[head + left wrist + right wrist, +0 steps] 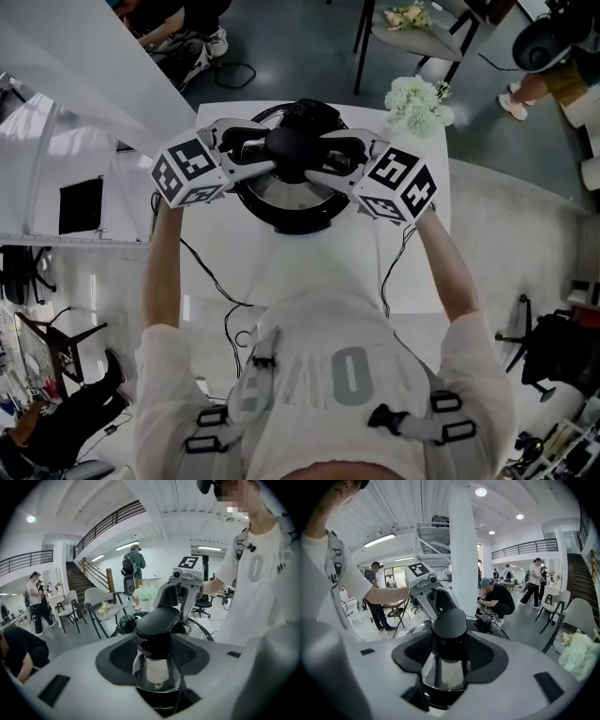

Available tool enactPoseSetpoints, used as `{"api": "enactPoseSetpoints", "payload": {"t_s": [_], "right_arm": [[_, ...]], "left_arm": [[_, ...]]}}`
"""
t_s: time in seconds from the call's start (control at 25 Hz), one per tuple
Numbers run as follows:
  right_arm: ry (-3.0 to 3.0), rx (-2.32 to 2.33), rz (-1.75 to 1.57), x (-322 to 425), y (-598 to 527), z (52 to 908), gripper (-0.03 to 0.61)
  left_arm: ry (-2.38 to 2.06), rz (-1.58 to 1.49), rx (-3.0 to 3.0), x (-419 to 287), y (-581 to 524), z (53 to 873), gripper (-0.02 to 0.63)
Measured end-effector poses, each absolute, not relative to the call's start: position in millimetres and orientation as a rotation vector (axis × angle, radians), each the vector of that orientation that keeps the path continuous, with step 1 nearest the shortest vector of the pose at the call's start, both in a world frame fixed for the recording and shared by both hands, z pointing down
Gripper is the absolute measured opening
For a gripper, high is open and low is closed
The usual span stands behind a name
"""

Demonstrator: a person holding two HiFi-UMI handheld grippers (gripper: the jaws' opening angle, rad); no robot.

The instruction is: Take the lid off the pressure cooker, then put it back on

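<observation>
Head view: left gripper and right gripper both clamp the black knob from opposite sides, probably to share a level lift, with the lid seated on the pressure cooker at the far end of the table.

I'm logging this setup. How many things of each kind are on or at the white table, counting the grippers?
Pressure cooker: 1
Lid: 1
Flower bunch: 1
Grippers: 2 (left gripper, right gripper)
Total: 5
</observation>
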State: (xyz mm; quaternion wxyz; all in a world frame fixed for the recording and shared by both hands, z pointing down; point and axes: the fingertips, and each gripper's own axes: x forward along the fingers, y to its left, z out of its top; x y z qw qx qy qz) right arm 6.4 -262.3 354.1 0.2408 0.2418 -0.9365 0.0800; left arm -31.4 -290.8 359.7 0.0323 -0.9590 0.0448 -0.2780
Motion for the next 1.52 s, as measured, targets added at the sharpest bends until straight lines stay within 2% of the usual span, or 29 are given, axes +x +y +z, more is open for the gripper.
{"api": "enactPoseSetpoints", "payload": {"t_s": [0.76, 1.2, 1.52], "right_arm": [[-2.589, 0.723, 0.135, 6.1, -262.5, 352.2, 0.232], [-2.654, 0.732, -0.05, 7.6, -247.1, 286.7, 0.233], [-2.688, 0.68, -0.133, -12.7, -186.3, 267.7, 0.234]], "left_arm": [[0.081, -0.838, -2.963, -25.3, -288.7, 358.0, 0.233], [0.179, -0.634, -2.911, -25.6, -271.7, 289.4, 0.23], [0.244, -0.642, -2.842, -45.6, -209.1, 267.7, 0.23]]}}
